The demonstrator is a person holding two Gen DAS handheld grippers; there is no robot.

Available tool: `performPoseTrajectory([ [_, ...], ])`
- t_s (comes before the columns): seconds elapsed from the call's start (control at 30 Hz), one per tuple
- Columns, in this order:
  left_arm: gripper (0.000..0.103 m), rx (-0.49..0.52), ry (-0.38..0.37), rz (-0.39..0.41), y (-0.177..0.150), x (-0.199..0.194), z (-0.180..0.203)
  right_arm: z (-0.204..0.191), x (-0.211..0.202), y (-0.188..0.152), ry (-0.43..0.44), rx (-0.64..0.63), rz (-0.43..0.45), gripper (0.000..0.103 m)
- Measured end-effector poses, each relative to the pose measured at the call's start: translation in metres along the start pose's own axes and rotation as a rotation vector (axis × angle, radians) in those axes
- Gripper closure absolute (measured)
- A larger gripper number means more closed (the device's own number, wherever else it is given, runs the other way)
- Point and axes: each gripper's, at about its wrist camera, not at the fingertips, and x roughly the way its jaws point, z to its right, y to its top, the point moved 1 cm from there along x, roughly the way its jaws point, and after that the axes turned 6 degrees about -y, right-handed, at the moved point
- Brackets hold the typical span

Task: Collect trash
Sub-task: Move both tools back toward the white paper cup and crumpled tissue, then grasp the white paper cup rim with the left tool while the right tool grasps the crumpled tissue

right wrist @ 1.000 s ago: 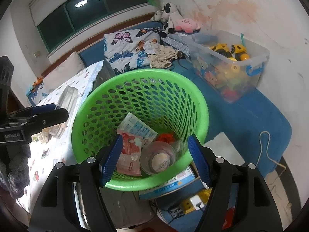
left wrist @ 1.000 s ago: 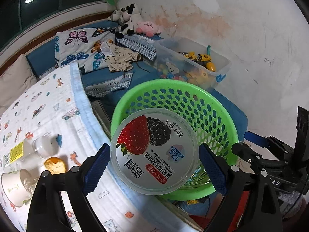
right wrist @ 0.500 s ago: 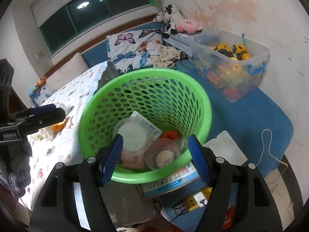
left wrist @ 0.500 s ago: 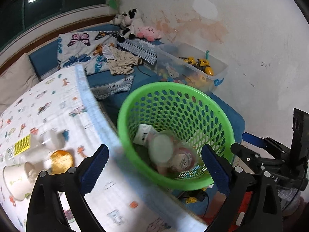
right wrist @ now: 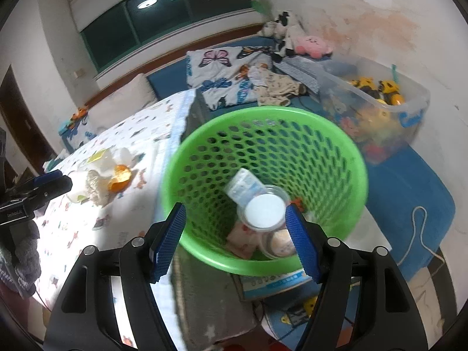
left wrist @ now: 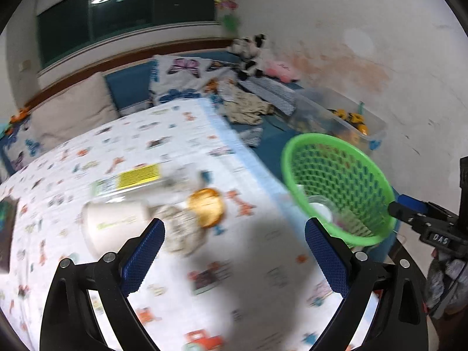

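My left gripper is open and holds nothing, hovering over the patterned tablecloth. Just beyond its fingers lies a blurred pile: a white paper cup, a crumpled tissue, an orange peel and a plastic bottle with a yellow label. The green basket stands off the table's right edge. My right gripper is open above the near rim of the basket. Inside lie a yogurt cup with its white base up, packets and another clear cup.
A clear toy bin stands behind the basket, on blue mats. Butterfly pillows and plush toys lie along the far wall. A labelled box sits under the basket. A white cord trails on the mat at right.
My left gripper let go of the yogurt cup, which dropped into the basket. That gripper then swung left, back over the table. The right gripper drifted a little to the left.
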Motion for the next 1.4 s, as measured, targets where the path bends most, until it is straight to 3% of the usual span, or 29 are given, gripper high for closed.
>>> performPoseTrajectory([
  [0.27,0.010,-0.105,0.120,0.029,-0.020,-0.023,-0.075,-0.047,0.010,0.011,0.059,-0.079,-0.011,0.032],
  [0.37,0.010,-0.160,0.128,0.036,-0.025,-0.028,-0.103,-0.065,0.016,0.014,0.076,-0.111,-0.018,0.032],
  [0.57,0.018,-0.225,0.092,0.015,-0.030,-0.019,-0.140,-0.107,0.028,0.016,0.119,-0.180,-0.038,0.032],
  [1.0,0.031,-0.254,-0.053,-0.019,-0.027,0.026,-0.169,-0.169,0.059,0.021,0.162,-0.268,-0.082,0.032],
  [1.1,0.040,-0.247,-0.087,-0.025,-0.027,0.032,-0.170,-0.177,0.064,0.021,0.164,-0.279,-0.088,0.032],
  [1.27,0.067,-0.241,-0.165,-0.010,-0.028,0.032,-0.167,-0.190,0.071,0.022,0.178,-0.298,-0.093,0.032],
  [1.4,0.081,-0.221,-0.169,0.012,-0.032,0.023,-0.160,-0.203,0.078,0.023,0.190,-0.322,-0.095,0.032],
])
